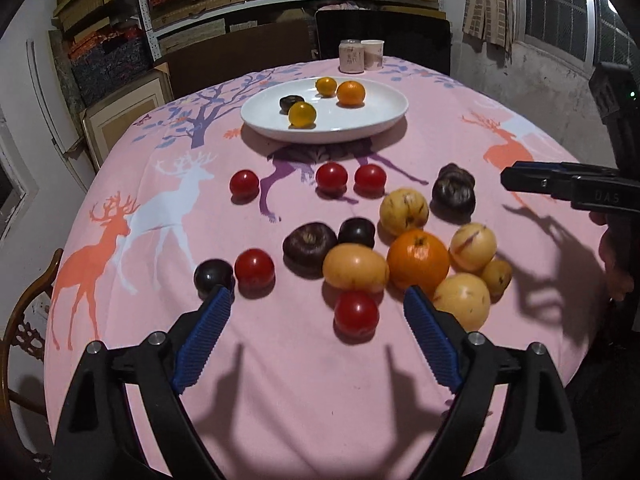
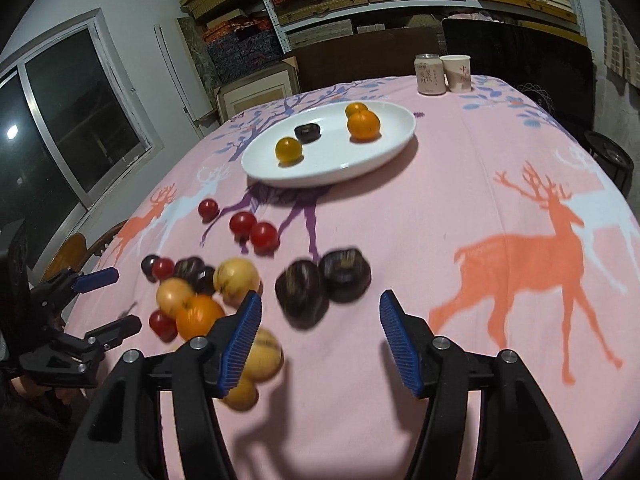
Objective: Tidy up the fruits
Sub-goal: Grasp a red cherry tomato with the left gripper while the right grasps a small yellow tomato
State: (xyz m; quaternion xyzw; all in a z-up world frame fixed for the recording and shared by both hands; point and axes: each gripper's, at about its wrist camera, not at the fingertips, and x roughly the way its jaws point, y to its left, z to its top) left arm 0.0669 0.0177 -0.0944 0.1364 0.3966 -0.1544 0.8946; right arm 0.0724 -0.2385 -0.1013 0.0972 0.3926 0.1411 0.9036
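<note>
A: Item one, the dish?

B: White oval ceramic plate (image 1: 256, 114) at the far middle of your worktop, on the pink deer-print tablecloth (image 1: 280, 400). It holds two small yellow-orange round fruits (image 1: 302, 114), one bright orange mandarin (image 1: 351, 93) and one dark purple flattened fruit (image 1: 291, 102).

A: Item two, loose fruit?

B: On the cloth near you: three small red round tomatoes (image 1: 331, 176) in a row below the plate, two more red ones nearer, and a cluster with a large orange citrus fruit (image 1: 418, 262), several pale yellow streaked melon-like fruits (image 1: 403, 211) touching it, and dark purple fruits (image 1: 309, 247) beside them. In the right wrist view two dark purple fruits (image 2: 346, 274) lie just ahead of your right gripper, blurred.

A: Item three, tools?

B: Your left gripper (image 1: 318, 300) has its blue ribbed fingers (image 1: 208, 328) spread wide, holding nothing, a red tomato (image 1: 356, 314) between the tips. Your right gripper (image 2: 320, 308) likewise stands open and empty.

A: Item four, sundries?

B: A pink drink can (image 2: 429, 74) and a pink-printed paper cup (image 2: 457, 73) side by side at the far edge
</note>
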